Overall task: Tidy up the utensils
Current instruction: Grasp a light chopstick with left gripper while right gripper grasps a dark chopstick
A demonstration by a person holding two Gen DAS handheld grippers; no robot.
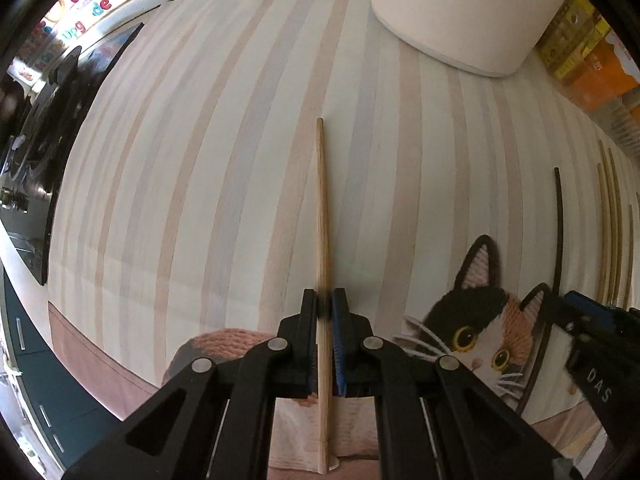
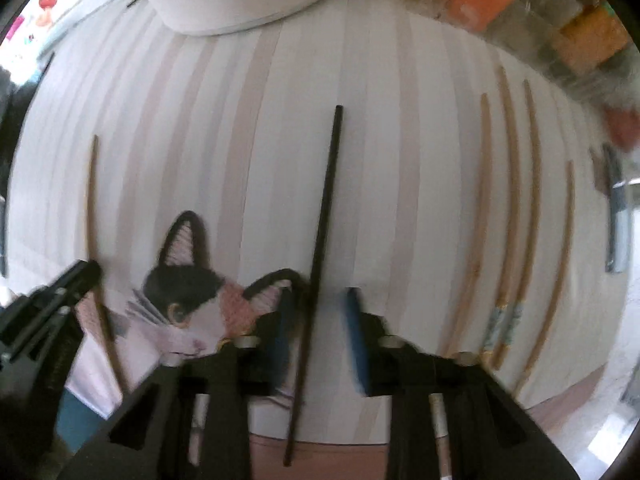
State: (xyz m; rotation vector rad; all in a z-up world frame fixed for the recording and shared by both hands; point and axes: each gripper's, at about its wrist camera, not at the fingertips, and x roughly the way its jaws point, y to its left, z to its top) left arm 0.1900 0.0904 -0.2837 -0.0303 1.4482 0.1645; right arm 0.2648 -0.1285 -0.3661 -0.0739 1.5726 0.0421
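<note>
A pale wooden chopstick (image 1: 322,216) was clamped between the closed jaws of the left gripper (image 1: 325,304) over the striped mat (image 1: 180,160). The right gripper (image 2: 320,312) was held open around a black chopstick (image 2: 324,216), which lay on the mat near the cat picture (image 2: 200,292).

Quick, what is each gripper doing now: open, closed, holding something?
Left gripper: closed on a light wooden chopstick.
Right gripper: open, its jaws on either side of a black chopstick, not gripping it.

White holder (image 1: 460,12) cut off above (right view blurred).
</note>
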